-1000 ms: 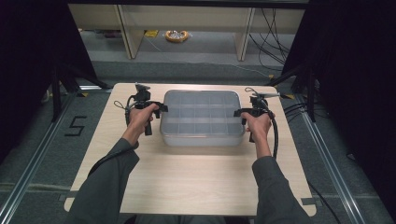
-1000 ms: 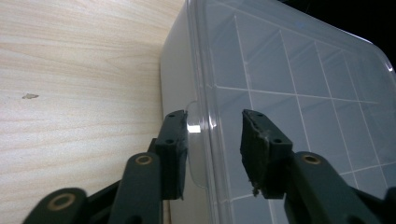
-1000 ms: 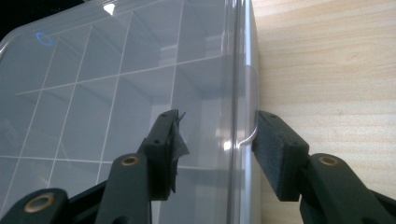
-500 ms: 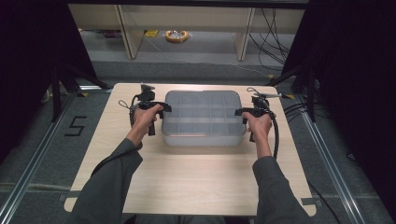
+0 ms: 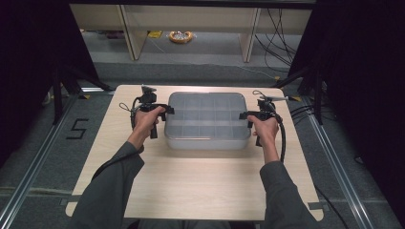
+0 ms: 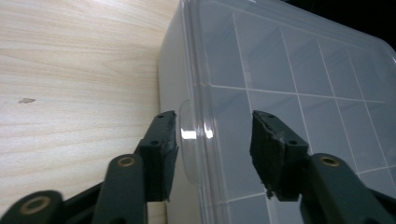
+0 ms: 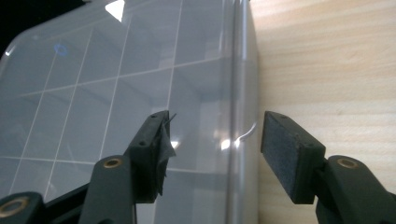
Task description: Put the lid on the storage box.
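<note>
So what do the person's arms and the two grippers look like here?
Both arms wear long grey sleeves. The left gripper and right gripper are black, each trailing a black cable. Close up, the jaws are black links with brass-coloured pivot pins and dark, worn rectangular pads.

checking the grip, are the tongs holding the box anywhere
Nothing is held. The left tongs straddle the box's left rim tab, the right tongs its right rim; both have just been opening, pads off the plastic.

Left gripper [image 5: 168, 110] and right gripper [image 5: 244, 116], jaws just opening, face inward.
</note>
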{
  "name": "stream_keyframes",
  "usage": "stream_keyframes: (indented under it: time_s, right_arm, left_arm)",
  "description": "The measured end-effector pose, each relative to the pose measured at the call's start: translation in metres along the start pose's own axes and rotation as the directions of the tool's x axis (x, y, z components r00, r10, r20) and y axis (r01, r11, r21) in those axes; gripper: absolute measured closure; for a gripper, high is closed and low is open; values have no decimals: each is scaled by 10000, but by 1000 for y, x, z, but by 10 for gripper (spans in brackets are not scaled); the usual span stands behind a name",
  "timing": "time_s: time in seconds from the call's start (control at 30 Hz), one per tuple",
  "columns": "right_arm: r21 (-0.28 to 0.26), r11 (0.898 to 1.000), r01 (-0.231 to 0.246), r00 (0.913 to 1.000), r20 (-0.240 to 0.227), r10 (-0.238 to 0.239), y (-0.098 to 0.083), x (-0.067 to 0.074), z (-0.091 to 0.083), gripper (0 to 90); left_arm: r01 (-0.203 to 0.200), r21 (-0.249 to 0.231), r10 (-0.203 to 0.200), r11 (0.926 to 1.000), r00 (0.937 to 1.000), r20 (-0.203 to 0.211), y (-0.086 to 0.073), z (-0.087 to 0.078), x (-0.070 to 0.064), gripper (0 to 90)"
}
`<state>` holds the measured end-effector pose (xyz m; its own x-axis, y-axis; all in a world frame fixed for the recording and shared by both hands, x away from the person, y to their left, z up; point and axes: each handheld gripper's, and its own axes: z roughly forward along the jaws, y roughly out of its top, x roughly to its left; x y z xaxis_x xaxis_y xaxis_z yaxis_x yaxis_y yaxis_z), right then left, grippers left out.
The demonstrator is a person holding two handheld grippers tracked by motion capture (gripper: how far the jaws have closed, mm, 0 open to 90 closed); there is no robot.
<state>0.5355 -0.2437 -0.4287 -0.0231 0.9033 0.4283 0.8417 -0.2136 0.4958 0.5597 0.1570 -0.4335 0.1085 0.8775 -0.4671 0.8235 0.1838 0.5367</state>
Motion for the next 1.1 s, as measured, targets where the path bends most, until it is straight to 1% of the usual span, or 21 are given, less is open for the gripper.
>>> stream_keyframes:
  time_s: [0.1, 0.13, 0.2, 0.23, 0.3, 0.33, 0.37, 0.4, 0.43, 0.47, 0.53, 0.6, 0.63, 0.67, 0.7, 0.77, 0.8, 0.87, 0.9, 1.0, 1.1]
  right_arm:
    - [-172, 9992, 369, 9993, -18, -369, 1, -5, -2, 417]
    - [-175, 9998, -64, 9989, -462, 56, 0, -6, -5, 424]
    - [-130, 9998, -179, 9989, -445, 173, -1, -6, -7, 424]
    - [-260, 9994, 239, 9996, -128, -242, -1, -8, -8, 421]
    - [-350, 9994, -6, 9978, -658, -17, -4, -5, -14, 404]
    - [-350, 9994, -6, 9978, -658, -17, -4, -5, -14, 404]
    - [-736, 9961, 480, 9964, -668, -529, -6, -8, -19, 392]
    - [-465, 9989, 15, 9984, -561, -41, -6, -4, -23, 385]
    - [-465, 9989, 15, 9984, -561, -41, -6, -4, -23, 385]
    - [-778, 9922, 978, 9945, -300, -1004, -6, -11, -23, 382]
    - [-879, 9950, 467, 9955, -786, -536, -9, -7, -29, 378]
    - [-947, 9928, 737, 9943, -694, -804, -12, -8, -34, 364]
    - [-1194, 9829, 1403, 9874, -560, -1478, -12, -12, -35, 359]
    - [-1338, 9783, 1582, 9853, -434, -1652, -13, -12, -36, 356]
    - [-1059, 9899, 940, 9936, -525, -1000, -16, -7, -41, 352]
    - [-1190, 9858, 1188, 9891, -722, -1280, -20, -6, -45, 337]
    - [-1505, 9658, 2111, 9712, -790, -2246, -23, -10, -48, 329]
    - [-1467, 9665, 2106, 9720, -743, -2231, -24, -8, -49, 326]
    - [-1614, 9569, 2413, 9640, -740, -2556, -30, -6, -53, 323]
    - [-1598, 9538, 2545, 9608, -707, -2682, -36, -1, -57, 318]
    - [-1548, 9515, 2660, 9533, -1040, -2834, -47, 6, -63, 315]
  left_arm:
    - [-49, -31, 49, 10000, 10000, -9, 0, -2, 2, 474]
    - [-30, -82, 30, 10000, 10000, -16, 0, -4, 4, 468]
    - [-45, -100, 45, 9999, 10000, 11, 0, -6, 5, 464]
    - [-2, -131, 3, 9999, 10000, 46, 0, -7, 5, 459]
    - [-71, -209, 73, 9998, 9999, 115, 0, -13, 8, 453]
    - [-66, -224, 69, 9997, 9999, 154, 0, -15, 9, 453]
    - [-48, -293, 54, 9996, 9998, 212, 0, -19, 10, 444]
    - [-57, -318, 65, 9995, 9997, 250, 0, -21, 11, 439]
    - [-34, -393, 46, 9992, 9995, 304, 1, -24, 12, 439]
    - [-58, -456, 76, 9989, 9993, 373, 0, -27, 12, 434]
    - [-209, -525, 232, 9984, 9987, 450, -1, -34, 13, 433]
    - [-451, -568, 478, 9974, 9977, 482, -3, -42, 12, 426]
    - [-533, -579, 562, 9969, 9972, 499, -4, -45, 12, 416]
    - [-549, -608, 583, 9966, 9968, 549, -5, -47, 12, 410]
    - [-620, -627, 657, 9961, 9961, 587, -7, -49, 12, 408]
    - [-939, -603, 970, 9938, 9940, 512, -11, -54, 11, 392]
    - [-1145, -595, 1182, 9916, 9910, 625, -17, -60, 12, 377]
    - [-1266, -622, 1311, 9900, 9887, 730, -20, -62, 13, 374]
    - [-1316, -642, 1366, 9892, 9874, 800, -24, -65, 13, 369]
    - [-1478, -707, 1543, 9865, 9832, 974, -36, -75, 13, 358]
    - [-1704, -732, 1776, 9827, 9782, 1077, -49, -83, 13, 352]
